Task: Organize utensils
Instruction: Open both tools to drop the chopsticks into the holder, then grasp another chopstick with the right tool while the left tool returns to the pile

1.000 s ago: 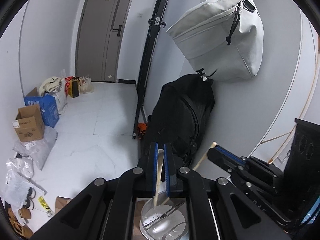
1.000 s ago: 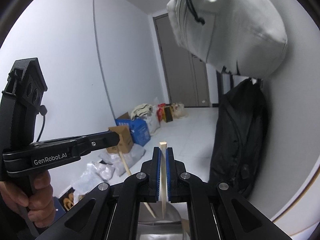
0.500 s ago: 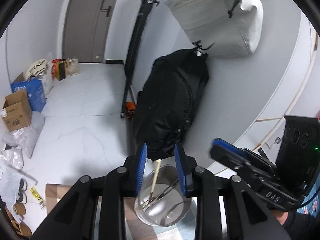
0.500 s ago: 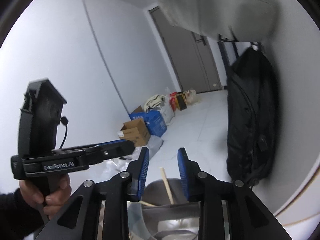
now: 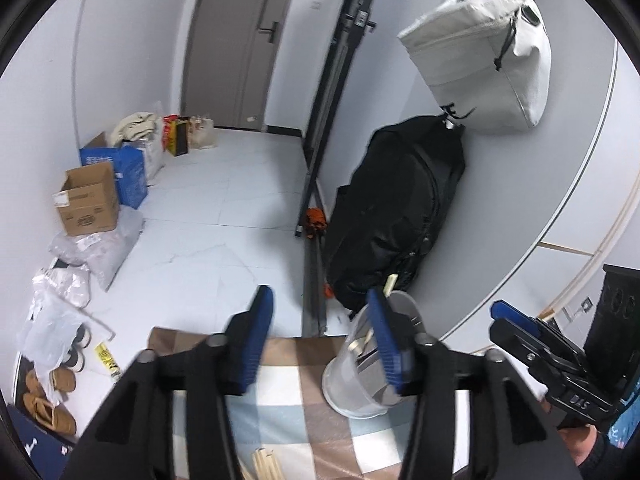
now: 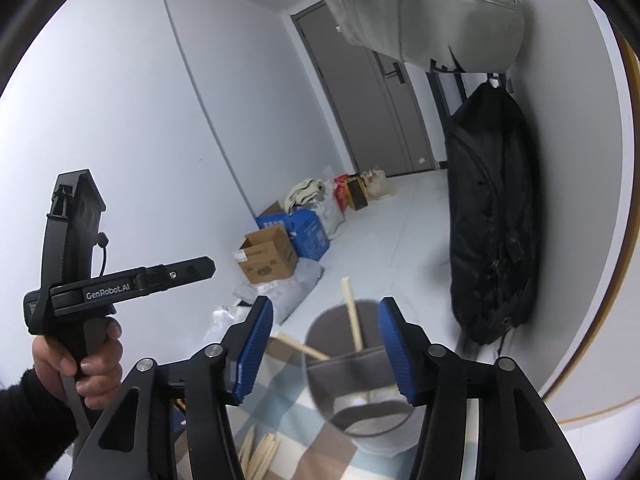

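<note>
Both my claws stand wide open and empty now; a second ago each was pinched on a wooden chopstick, and both sticks have since dropped into the clear cup, so this pair is filed. My right gripper (image 6: 326, 348) hovers just above the cup (image 6: 360, 404), which sits between its blue pads near the far edge of the checked tablecloth (image 6: 276, 396), two chopsticks (image 6: 352, 316) leaning out of it. My left gripper (image 5: 324, 344) hangs beside the cup, its right pad overlapping the rim. More loose chopsticks (image 6: 260, 452) wait on the near edge of the cloth, likely next. Beyond, a black bag (image 5: 396, 208) slumps against the wall.
</note>
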`<state>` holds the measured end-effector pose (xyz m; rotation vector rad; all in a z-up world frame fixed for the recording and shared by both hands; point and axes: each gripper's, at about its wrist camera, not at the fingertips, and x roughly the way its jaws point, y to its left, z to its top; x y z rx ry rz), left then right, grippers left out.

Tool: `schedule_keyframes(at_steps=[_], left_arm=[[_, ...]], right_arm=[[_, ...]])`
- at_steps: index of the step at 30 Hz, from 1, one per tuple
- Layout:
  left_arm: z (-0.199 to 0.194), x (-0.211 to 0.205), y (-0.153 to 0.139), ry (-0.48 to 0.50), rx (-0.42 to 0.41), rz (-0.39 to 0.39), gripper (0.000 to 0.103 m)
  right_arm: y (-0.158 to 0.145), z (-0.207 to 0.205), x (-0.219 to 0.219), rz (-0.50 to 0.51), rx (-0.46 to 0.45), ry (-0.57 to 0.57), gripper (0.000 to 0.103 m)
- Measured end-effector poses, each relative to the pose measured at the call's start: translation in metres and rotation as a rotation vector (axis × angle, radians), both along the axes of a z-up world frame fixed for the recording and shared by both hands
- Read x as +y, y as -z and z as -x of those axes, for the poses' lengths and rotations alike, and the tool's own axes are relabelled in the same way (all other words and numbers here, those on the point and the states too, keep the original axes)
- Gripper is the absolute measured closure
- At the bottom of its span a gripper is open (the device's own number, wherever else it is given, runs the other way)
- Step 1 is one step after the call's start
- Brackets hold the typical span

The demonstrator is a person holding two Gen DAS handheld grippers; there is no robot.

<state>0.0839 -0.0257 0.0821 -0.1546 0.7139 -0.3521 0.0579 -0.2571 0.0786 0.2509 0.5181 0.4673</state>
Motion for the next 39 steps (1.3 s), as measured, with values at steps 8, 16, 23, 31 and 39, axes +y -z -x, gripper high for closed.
schedule_keyframes(at_steps=[8,16,23,31,39], left_arm=[[0.013,0.028,0.017,-0.081,0.032,0.012,0.042],[0.027,0.055,0.053,-0.135,0.117,-0.009,0.037],[0.035,0.085,0.089,-0.206,0.196,0.031,0.037],[0.051,0.109,0.119,-0.273,0.196,0.025,0.037],[0.058,0.119,0.128,-0.266,0.205,0.037,0.032]], right_arm=[[0.010,0.025,0.037,0.026,0.011,-0.064,0.036],[0.031,0.034,0.071,0.052,0.057,-0.126,0.027],[0.067,0.029,0.108,0.130,0.162,-0.199,0.027],[0.117,0.011,0.145,0.190,0.316,-0.259,0.028],[0.166,-0.013,0.181,0.256,0.463,-0.291,0.052]])
